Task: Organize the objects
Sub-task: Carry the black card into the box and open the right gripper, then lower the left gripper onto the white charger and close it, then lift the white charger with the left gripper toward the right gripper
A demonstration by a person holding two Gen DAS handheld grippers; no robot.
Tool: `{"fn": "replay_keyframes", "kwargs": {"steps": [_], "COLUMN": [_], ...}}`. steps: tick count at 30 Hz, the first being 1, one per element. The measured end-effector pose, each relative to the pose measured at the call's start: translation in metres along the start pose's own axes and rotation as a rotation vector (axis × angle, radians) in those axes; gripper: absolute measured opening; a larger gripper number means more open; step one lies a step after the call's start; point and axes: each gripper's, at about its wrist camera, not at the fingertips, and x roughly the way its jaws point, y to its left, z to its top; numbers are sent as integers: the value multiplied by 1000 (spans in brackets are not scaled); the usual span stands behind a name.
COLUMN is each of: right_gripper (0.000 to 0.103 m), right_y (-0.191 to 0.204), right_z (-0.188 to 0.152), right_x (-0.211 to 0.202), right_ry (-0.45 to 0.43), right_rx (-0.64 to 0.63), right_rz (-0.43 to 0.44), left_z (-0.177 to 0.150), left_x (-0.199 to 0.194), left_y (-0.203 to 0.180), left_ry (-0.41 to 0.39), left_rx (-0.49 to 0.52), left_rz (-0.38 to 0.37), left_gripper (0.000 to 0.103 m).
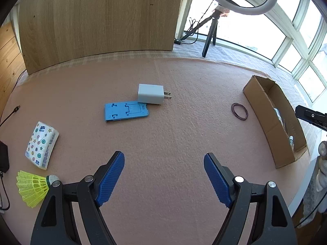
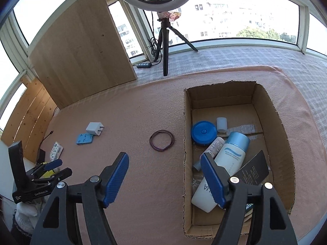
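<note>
My left gripper hangs open over bare pink cloth, nothing between its blue pads. Ahead of it a white charger leans on a blue phone stand. A tissue pack and a yellow shuttlecock lie at the left. A dark rubber band loop lies beside the cardboard box. My right gripper is open and empty, straddling the box's left wall. Inside the box lie a white bottle with a blue cap, a blue round case, a small tube and a black card.
A wooden board stands upright at the back left. A ring light on a black tripod stands behind the cloth, with cables near it. A black cable and a black device sit at the far left. Windows lie beyond.
</note>
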Motion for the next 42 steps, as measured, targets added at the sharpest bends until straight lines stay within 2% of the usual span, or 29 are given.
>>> {"fn": "replay_keyframes", "kwargs": {"steps": [6, 11, 17, 22, 27, 33, 37, 42], "right_gripper": [69, 69, 69, 69, 69, 69, 69, 69], "right_y": [23, 30, 28, 24, 16, 10, 11, 15], "right_z": [-8, -16, -24, -26, -26, -22, -19, -18], "right_x": [15, 25, 26, 17, 8, 4, 7, 11], "right_ry": [44, 75, 94, 85, 65, 58, 64, 76], "right_rx": [-8, 6, 35, 51, 62, 78, 75, 74], "right_rz": [51, 74, 82, 81, 63, 56, 55, 63], "left_z": [33, 67, 107, 129, 134, 127, 124, 122], "left_x": [6, 30, 65, 96, 117, 133, 134, 132], "left_y": [28, 40, 45, 47, 44, 37, 30, 15], "left_ry": [-28, -19, 5, 44, 97, 150, 145, 139], "left_rx": [-60, -109, -143, -161, -170, -163, -147, -80], "left_rz": [-3, -19, -48, -34, -57, -73, -75, -74], "left_gripper": [83, 82, 76, 67, 62, 45, 41, 38]}}
